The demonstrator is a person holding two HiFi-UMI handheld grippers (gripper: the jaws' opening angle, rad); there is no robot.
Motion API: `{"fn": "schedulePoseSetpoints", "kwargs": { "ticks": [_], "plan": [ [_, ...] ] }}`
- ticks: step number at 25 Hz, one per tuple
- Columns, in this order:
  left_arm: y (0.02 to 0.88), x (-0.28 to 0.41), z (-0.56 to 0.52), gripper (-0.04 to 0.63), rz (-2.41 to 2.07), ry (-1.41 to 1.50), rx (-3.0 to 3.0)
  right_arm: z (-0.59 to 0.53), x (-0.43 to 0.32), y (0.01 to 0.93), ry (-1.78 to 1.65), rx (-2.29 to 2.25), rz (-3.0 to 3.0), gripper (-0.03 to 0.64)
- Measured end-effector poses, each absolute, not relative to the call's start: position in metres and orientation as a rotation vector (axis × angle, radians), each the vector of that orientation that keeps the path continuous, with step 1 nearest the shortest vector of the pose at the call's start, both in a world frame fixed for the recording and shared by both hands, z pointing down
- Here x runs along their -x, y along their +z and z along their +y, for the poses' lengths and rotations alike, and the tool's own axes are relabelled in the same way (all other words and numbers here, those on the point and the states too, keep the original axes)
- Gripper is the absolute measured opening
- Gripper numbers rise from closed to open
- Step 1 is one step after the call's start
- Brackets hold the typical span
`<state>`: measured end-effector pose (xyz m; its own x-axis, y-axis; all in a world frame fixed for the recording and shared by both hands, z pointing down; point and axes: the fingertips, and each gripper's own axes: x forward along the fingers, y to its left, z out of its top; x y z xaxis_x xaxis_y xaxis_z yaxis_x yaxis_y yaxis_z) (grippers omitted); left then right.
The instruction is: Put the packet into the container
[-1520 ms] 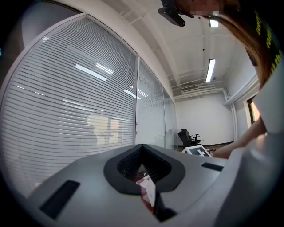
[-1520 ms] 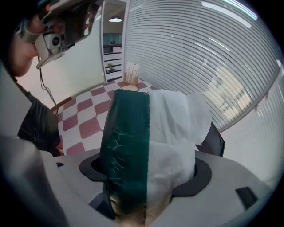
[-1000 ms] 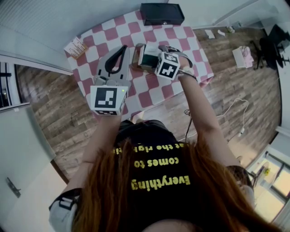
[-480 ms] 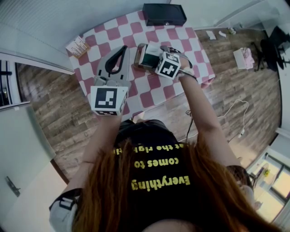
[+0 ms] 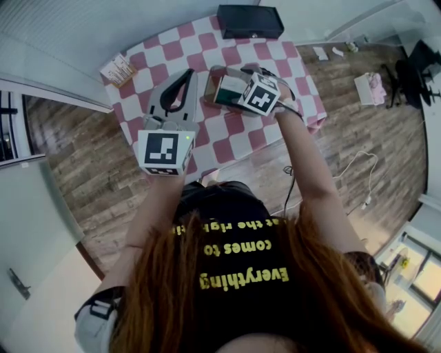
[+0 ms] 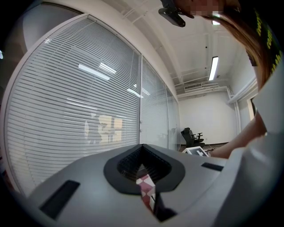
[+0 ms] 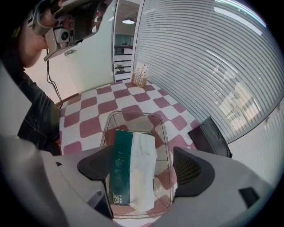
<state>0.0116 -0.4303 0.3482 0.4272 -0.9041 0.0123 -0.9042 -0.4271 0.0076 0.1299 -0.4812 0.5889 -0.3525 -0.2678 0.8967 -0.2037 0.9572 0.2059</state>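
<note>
Two tools, one packet, one container. The right tool (image 7: 144,169) points steeply down over the container (image 7: 134,115). Its jaws stand wide and have just been opening. The packet (image 7: 128,159) shows between them from above, but neither pad touches it.

The green-and-white packet lies flat inside the clear container, its green side along the left wall in the right gripper view. A strip of bare floor is left along the container's right wall and a wider patch at its far end.

The left tool (image 5: 187,74) is held level above the near left part of the surface (image 5: 207,38), apart from the container. Its jaw tips are together and hold nothing; only a sliver of checked cloth shows through the gap behind them.

The red-and-white checked surface carries two other things: one black box (image 5: 249,21) at its far edge and one small box (image 5: 117,69) at its left corner. Both stand well apart from the container, with open cloth on every side of it. Wooden floor (image 5: 344,138) surrounds the surface.
</note>
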Motion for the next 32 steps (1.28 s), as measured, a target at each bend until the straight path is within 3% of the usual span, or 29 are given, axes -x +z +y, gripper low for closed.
{"fn": "schedulePoseSetpoints", "kwargs": {
  "ticks": [10,12,14,15,17,23,32],
  "plan": [
    [0.349,-0.017,-0.427,0.0,-1.662,0.022,-2.652,-0.47,-0.134,0.605,-0.04,-0.284,-1.886,0.419],
    [0.35,-0.017,-0.426,0.0,-1.662,0.024,-2.65,-0.47,-0.131,0.601,-0.073,-0.271,-1.881,0.333],
    [0.35,-0.016,-0.426,0.0,-1.662,0.026,-2.648,-0.475,-0.129,0.595,-0.133,-0.287,-1.878,0.137],
    [0.35,-0.016,-0.426,0.0,-1.662,0.028,-2.648,-0.477,-0.129,0.593,-0.148,-0.302,-1.874,0.082],
    [0.351,-0.015,-0.426,0.0,-1.663,0.032,-2.647,-0.48,-0.126,0.59,-0.143,-0.324,-1.889,0.036],
    [0.359,-0.013,-0.428,0.0,-1.66,0.045,-2.629,-0.48,-0.126,0.591,0.062,-0.463,-2.024,0.015],
    [0.368,-0.019,-0.428,0.0,-1.634,0.072,-2.633,-0.48,-0.096,0.505,0.421,-0.898,-2.601,0.015]
  ]
}}
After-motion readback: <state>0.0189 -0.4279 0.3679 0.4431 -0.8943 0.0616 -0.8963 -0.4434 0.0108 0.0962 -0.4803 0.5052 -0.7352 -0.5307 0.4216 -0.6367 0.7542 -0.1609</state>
